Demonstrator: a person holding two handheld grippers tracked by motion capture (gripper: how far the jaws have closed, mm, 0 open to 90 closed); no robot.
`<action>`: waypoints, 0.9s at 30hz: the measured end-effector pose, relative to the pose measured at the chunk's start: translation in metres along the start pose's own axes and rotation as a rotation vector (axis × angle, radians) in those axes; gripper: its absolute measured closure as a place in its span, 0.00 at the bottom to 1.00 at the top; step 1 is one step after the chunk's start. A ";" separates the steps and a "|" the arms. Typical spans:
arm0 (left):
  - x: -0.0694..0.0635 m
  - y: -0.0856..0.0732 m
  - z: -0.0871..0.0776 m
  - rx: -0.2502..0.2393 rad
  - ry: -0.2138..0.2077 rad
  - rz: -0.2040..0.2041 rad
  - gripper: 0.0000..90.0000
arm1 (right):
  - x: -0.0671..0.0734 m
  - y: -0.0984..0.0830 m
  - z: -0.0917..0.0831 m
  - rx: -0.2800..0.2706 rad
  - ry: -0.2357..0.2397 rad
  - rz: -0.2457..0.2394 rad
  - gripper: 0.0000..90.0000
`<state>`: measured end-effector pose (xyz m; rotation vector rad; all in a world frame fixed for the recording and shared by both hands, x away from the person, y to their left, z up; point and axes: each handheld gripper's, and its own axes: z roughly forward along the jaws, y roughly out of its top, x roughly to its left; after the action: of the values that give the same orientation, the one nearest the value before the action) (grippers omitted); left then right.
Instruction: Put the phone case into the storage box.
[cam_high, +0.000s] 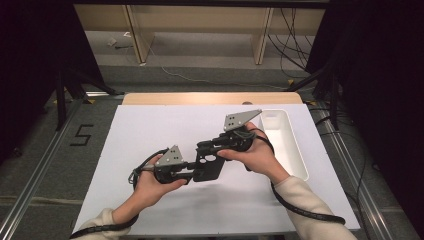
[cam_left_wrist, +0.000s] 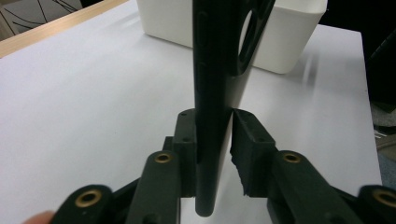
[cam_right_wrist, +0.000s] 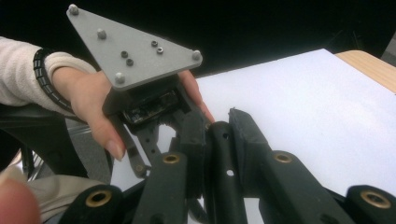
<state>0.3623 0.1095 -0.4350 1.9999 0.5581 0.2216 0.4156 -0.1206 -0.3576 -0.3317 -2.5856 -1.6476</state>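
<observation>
I am holding a black phone case (cam_high: 209, 167) between my two claws, above the white surface (cam_high: 150, 130). My left claw (cam_high: 189, 172) is pinching one end of it: in the left gripper view the case (cam_left_wrist: 217, 84) is standing edge-on between the pads (cam_left_wrist: 187, 140), the left pad flat against it and the right pad at its other face, though I cannot tell whether that one is fully seated. My right claw (cam_high: 207, 146) is pinching the opposite end, and in the right gripper view the edge of the case (cam_right_wrist: 224, 172) is running straight up between the pressed-together pads (cam_right_wrist: 247, 140). Beyond it my left hand (cam_right_wrist: 93, 100) is facing me across the case.

To do this well, I am judging that both pinches need to sit on the case's rim, not on the thin wall beside the camera cut-out (cam_left_wrist: 250, 35), which would likely flex. I am keeping both claws level with each other so the case is not twisting between them. The white bin (cam_high: 285, 142) is lying just beyond my right claw, out past the far end of the case; if the case is meant for it, my right claw should be the one carrying, and my left claw should be spreading only once the right one's grip is sure. The risk I see is the soft case bowing or slipping out sideways.
</observation>
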 end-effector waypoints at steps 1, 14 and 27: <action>0.000 0.000 0.000 0.004 0.000 0.002 0.82 | 0.000 0.000 0.000 0.000 0.004 -0.003 0.85; -0.003 0.003 -0.003 0.011 -0.006 -0.004 0.89 | 0.000 0.001 -0.002 -0.008 -0.025 -0.054 0.61; 0.002 0.003 -0.008 -0.003 0.064 -0.047 0.89 | -0.006 -0.003 -0.009 -0.119 -0.100 -0.032 0.32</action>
<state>0.3616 0.1154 -0.4282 1.9801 0.6443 0.2581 0.4205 -0.1308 -0.3576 -0.3915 -2.5815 -1.8461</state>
